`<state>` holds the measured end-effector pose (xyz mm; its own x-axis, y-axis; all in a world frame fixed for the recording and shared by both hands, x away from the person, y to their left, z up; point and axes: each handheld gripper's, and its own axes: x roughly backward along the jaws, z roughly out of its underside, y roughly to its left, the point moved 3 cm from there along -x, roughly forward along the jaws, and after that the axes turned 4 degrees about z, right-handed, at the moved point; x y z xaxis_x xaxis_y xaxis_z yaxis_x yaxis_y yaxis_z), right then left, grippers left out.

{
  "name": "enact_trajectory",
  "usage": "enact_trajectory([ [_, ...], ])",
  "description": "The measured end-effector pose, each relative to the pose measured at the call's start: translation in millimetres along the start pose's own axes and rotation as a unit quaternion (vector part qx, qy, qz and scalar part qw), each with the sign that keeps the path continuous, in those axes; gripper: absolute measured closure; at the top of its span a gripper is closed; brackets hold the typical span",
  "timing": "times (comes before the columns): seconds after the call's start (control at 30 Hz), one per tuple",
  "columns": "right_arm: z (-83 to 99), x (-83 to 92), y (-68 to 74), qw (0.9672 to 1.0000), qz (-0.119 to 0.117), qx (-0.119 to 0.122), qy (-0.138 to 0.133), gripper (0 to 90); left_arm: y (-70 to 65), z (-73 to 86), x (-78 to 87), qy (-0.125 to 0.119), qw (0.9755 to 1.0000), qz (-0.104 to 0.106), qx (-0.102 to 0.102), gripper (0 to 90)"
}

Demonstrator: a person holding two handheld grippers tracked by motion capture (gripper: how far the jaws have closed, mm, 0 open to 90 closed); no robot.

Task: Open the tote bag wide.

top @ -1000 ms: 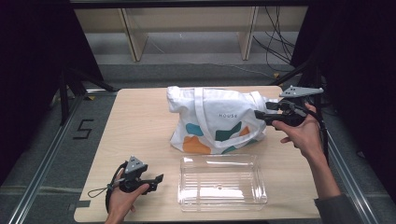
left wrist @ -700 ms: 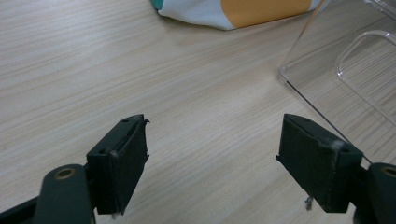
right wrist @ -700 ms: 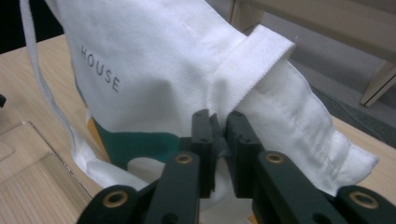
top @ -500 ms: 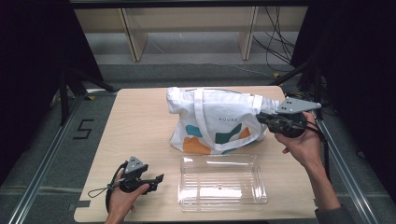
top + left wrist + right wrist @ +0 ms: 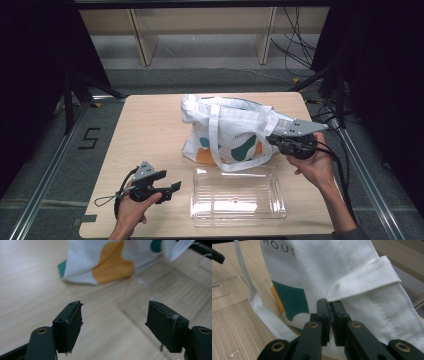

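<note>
The white tote bag [image 5: 232, 130] lies on the bench [image 5: 150, 130], directly behind the clear plastic tray [image 5: 237, 195]. In the high view the right gripper [image 5: 274, 140] meets the bag's right edge, its hand [image 5: 312, 167] beneath it with the forearm rising from the lower right; whether cloth is caught cannot be told from there. The right gripper view settles it: the jaws have just been closing and are clenched on a folded flap of the bag's white fabric [image 5: 362, 277]. The left gripper [image 5: 172, 187] sits just left of the tray, held level and pointing toward it. The left gripper view shows its jaws released, nothing between the pads [image 5: 71, 325], the tray's near corner [image 5: 135, 300] just ahead.
</note>
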<state>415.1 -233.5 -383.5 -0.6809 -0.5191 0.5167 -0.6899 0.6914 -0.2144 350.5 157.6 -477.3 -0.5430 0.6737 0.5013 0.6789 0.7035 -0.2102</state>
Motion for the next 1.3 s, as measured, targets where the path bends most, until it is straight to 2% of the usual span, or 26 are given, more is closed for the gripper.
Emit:
enact_trajectory([
  [0.03, 0.0, 0.0, 0.0, 1.0000, 0.000, 0.000, 0.000, 86.3, 0.0, 0.0, 0.0, 0.000, 1.0000, 0.000, 0.000, 28.4],
  [0.07, -0.3, 0.0, -0.6, 1.0000, 0.001, -0.001, -0.001, 86.3, -4.5, -10.0, -0.5, -0.006, 0.9998, 0.011, -0.012, 28.4],
  [0.1, -1.0, 0.6, -3.7, 1.0000, 0.004, 0.000, -0.006, 86.3, -11.4, -28.3, -1.3, -0.013, 0.9991, 0.026, -0.030, 29.6],
  [0.17, -1.6, 0.8, -4.4, 0.9999, 0.004, -0.004, -0.008, 86.3, -13.8, -35.4, -2.0, -0.016, 0.9986, 0.033, -0.039, 30.5],
  [0.2, -2.5, 2.3, -6.6, 1.0000, 0.000, -0.003, -0.002, 86.3, -22.7, -57.6, -4.6, -0.020, 0.9969, 0.050, -0.057, 31.0],
  [0.23, -2.5, 2.3, -6.6, 1.0000, 0.000, -0.003, -0.002, 86.3, -22.7, -57.6, -4.6, -0.020, 0.9969, 0.050, -0.057, 31.7],
  [0.3, -4.5, 1.4, -8.2, 0.9999, 0.012, 0.000, -0.009, 86.3, -30.1, -76.2, -9.6, -0.025, 0.9960, 0.059, -0.061, 32.9],
  [0.37, -4.9, 1.2, -8.0, 0.9999, 0.009, 0.001, -0.004, 86.3, -37.8, -99.8, -20.6, -0.026, 0.9949, 0.065, -0.071, 34.9],
  [0.4, -4.9, 0.7, -7.2, 1.0000, 0.009, -0.002, -0.003, 86.3, -37.8, -99.8, -20.6, -0.026, 0.9949, 0.065, -0.071, 34.9],
  [0.5, -5.8, 0.4, -8.0, 0.9999, 0.012, 0.000, -0.007, 86.3, -44.7, -118.2, -30.9, -0.039, 0.9939, 0.082, -0.062, 36.5],
  [0.53, -5.7, -0.3, -7.9, 0.9999, 0.011, -0.002, -0.009, 86.2, -48.7, -127.3, -36.9, -0.042, 0.9930, 0.095, -0.056, 37.6],
  [0.63, -6.0, -0.9, -9.2, 0.9999, 0.010, -0.001, -0.012, 86.3, -51.5, -137.1, -46.7, -0.037, 0.9936, 0.078, -0.072, 45.9],
  [0.7, -6.3, -1.2, -9.7, 0.9998, 0.013, -0.003, -0.016, 86.2, -52.3, -139.5, -52.4, -0.048, 0.9917, 0.086, -0.083, 69.8],
  [0.77, -6.5, 0.3, -10.1, 0.9998, 0.014, -0.001, -0.015, 86.2, -52.8, -138.1, -55.9, -0.040, 0.9913, 0.088, -0.090, 84.0],
  [0.8, -6.6, 0.0, -9.8, 0.9996, 0.016, 0.003, -0.024, 86.2, -52.3, -132.2, -61.8, -0.025, 0.9900, 0.067, -0.122, 88.0],
  [0.83, -6.3, 0.3, -8.6, 0.9995, 0.018, 0.004, -0.026, 86.2, -50.3, -127.8, -63.7, -0.014, 0.9890, 0.065, -0.132, 88.5],
  [0.9, -6.1, 1.0, -8.1, 0.9995, 0.018, 0.012, -0.023, 86.3, -47.5, -122.6, -66.8, -0.017, 0.9892, 0.073, -0.126, 88.8],
  [0.93, -6.0, 0.3, -7.2, 0.9989, 0.027, 0.024, -0.029, 86.3, -44.3, -119.1, -68.8, -0.013, 0.9901, 0.063, -0.125, 88.8],
  [0.97, -5.7, -0.9, -6.6, 0.9988, 0.029, 0.029, -0.027, 86.3, -39.8, -116.3, -71.1, -0.003, 0.9899, 0.047, -0.134, 88.9],
  [1.0, -5.4, -3.0, -5.5, 0.9990, 0.028, 0.025, -0.024, 86.3, -35.3, -114.6, -74.4, -0.001, 0.9895, 0.043, -0.138, 88.9],
  [1.07, -6.4, -8.8, -6.4, 0.9990, 0.024, 0.027, -0.027, 86.3, -27.7, -113.7, -78.9, -0.002, 0.9917, 0.045, -0.121, 88.9],
  [1.1, -8.6, -11.8, -7.5, 0.9990, 0.025, 0.016, -0.033, 86.3, -24.0, -118.1, -78.9, -0.009, 0.9930, 0.045, -0.108, 88.9],
  [1.17, -10.7, -11.4, -8.9, 0.9990, 0.027, 0.011, -0.033, 86.3, -24.1, -121.9, -77.5, -0.015, 0.9931, 0.039, -0.110, 88.9],
  [1.23, -18.7, -8.9, -14.3, 0.9978, 0.034, 0.001, -0.057, 86.5, -24.9, -131.0, -72.2, -0.019, 0.9904, 0.017, -0.136, 89.0],
  [1.27, -28.3, -5.2, -18.2, 0.9964, 0.028, -0.014, -0.079, 86.5, -25.5, -137.4, -70.4, -0.026, 0.9878, -0.003, -0.153, 88.9],
  [1.3, -32.3, -5.6, -22.1, 0.9951, 0.039, -0.006, -0.091, 86.6, -24.4, -138.6, -71.4, -0.022, 0.9862, -0.013, -0.163, 89.0],
])
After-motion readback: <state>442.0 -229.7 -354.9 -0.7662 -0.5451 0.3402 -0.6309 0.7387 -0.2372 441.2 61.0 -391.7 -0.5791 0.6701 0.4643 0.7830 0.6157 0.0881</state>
